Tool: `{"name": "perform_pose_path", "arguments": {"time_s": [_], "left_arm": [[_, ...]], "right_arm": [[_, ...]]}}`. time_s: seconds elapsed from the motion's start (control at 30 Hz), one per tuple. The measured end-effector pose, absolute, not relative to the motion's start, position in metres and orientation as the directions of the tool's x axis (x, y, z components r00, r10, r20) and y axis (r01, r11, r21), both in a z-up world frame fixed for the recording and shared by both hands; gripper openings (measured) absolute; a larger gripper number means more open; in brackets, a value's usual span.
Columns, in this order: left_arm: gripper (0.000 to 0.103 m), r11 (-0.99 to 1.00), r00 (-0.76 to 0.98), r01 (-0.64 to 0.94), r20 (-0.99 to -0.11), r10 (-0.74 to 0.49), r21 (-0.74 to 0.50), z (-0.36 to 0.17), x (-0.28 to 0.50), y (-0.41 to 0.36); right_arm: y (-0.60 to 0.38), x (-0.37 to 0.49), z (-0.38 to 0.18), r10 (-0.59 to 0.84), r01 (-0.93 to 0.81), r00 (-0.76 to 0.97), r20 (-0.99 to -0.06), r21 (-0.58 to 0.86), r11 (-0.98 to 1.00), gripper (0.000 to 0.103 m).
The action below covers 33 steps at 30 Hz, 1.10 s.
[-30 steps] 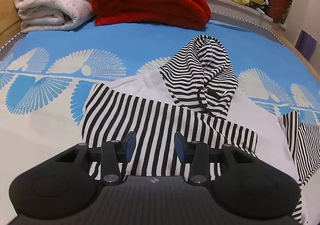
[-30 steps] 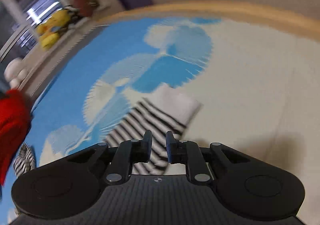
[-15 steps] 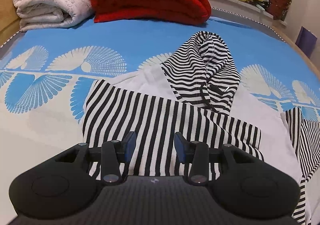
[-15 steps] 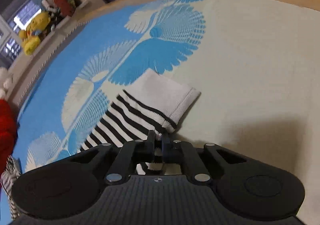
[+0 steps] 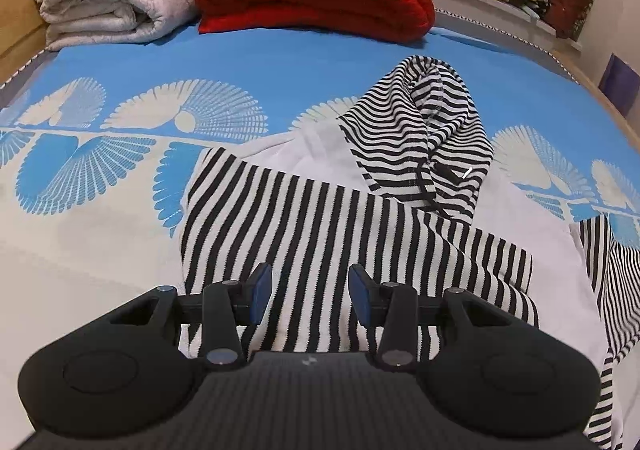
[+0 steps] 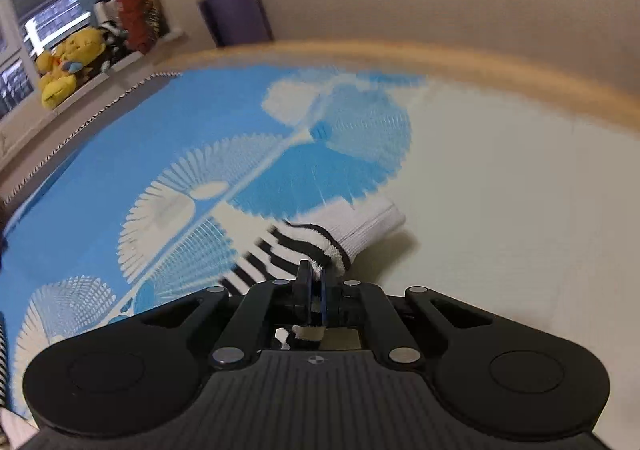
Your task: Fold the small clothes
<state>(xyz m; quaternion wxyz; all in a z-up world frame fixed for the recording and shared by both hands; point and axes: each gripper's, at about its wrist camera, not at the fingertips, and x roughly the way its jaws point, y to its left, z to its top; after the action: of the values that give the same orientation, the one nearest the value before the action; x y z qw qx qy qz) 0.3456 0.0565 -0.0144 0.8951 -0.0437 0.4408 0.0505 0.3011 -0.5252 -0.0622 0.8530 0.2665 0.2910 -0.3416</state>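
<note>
clenching the striped sleeve (image 6: 304,246) near its white cuff (image 6: 372,220), the right gripper (image 6: 315,290) is needing a smooth carry across the hoodie (image 5: 340,218); left gripper (image 5: 310,292) is hovering released.

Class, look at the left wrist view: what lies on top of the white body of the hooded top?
On the hooded top lie its folded striped sleeve and, further back, the striped hood. The white fabric beneath them is covered, so its creases cannot be seen. The open left tool hovers above.
</note>
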Motion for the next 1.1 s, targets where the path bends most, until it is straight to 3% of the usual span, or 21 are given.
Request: {"name": "perform_pose_path", "arguments": {"time_s": [0.1, 0.17, 0.23, 0.3, 0.37, 0.43, 0.47, 0.63, 0.77, 0.97, 1.1], "left_arm": [[0.047, 0.99, 0.604, -0.132, -0.795, 0.048, -0.041, -0.012, 0.345, 0.062], [0.047, 0.989, 0.602, -0.137, -0.797, 0.047, -0.045, -0.011, 0.345, 0.067], [0.047, 0.987, 0.602, -0.148, -0.797, 0.045, -0.056, -0.009, 0.344, 0.074], [0.047, 0.985, 0.606, -0.162, -0.794, 0.046, -0.066, -0.006, 0.344, 0.082], [0.047, 0.981, 0.607, -0.179, -0.793, 0.048, -0.078, -0.003, 0.344, 0.092], [0.047, 0.976, 0.607, -0.198, -0.793, 0.05, -0.09, -0.001, 0.344, 0.104], [0.047, 0.974, 0.605, -0.206, -0.795, 0.052, -0.092, -0.001, 0.344, 0.108], [0.047, 0.966, 0.588, -0.226, -0.808, 0.029, -0.129, -0.004, 0.347, 0.124], [0.046, 0.942, 0.564, -0.254, -0.825, -0.041, -0.22, -0.014, 0.351, 0.133], [0.045, 0.906, 0.533, -0.294, -0.839, -0.109, -0.305, -0.036, 0.361, 0.137], [0.046, 0.908, 0.518, -0.296, -0.849, -0.107, -0.295, -0.05, 0.379, 0.128]], "right_arm": [[-0.47, 0.311, -0.023, -0.477, 0.665, 0.658, -0.583, 0.153, 0.731, 0.003], [-0.413, 0.317, 0.004, -0.436, 0.542, 0.751, -0.496, 0.085, 0.836, 0.003], [-0.346, 0.316, 0.027, -0.333, 0.376, 0.848, -0.412, 0.023, 0.926, 0.003], [-0.278, 0.309, 0.041, -0.132, 0.142, 0.922, -0.363, 0.002, 0.99, 0.003], [-0.217, 0.3, 0.046, 0.179, -0.173, 0.907, -0.382, 0.05, 0.984, 0.008], [-0.17, 0.3, 0.036, 0.46, -0.439, 0.731, -0.504, 0.168, 0.883, 0.017], [-0.153, 0.301, 0.028, 0.512, -0.478, 0.644, -0.568, 0.224, 0.849, 0.017], [-0.156, 0.304, 0.018, 0.427, -0.229, 0.58, -0.694, 0.364, 0.903, 0.02], [-0.187, 0.298, 0.022, 0.308, -0.028, 0.607, -0.733, 0.367, 0.93, 0.026], [-0.237, 0.306, -0.027, 0.188, 0.223, 0.532, -0.825, 0.351, 0.909, 0.027], [-0.258, 0.304, -0.046, 0.182, 0.283, 0.503, -0.845, 0.36, 0.889, 0.027]]}}
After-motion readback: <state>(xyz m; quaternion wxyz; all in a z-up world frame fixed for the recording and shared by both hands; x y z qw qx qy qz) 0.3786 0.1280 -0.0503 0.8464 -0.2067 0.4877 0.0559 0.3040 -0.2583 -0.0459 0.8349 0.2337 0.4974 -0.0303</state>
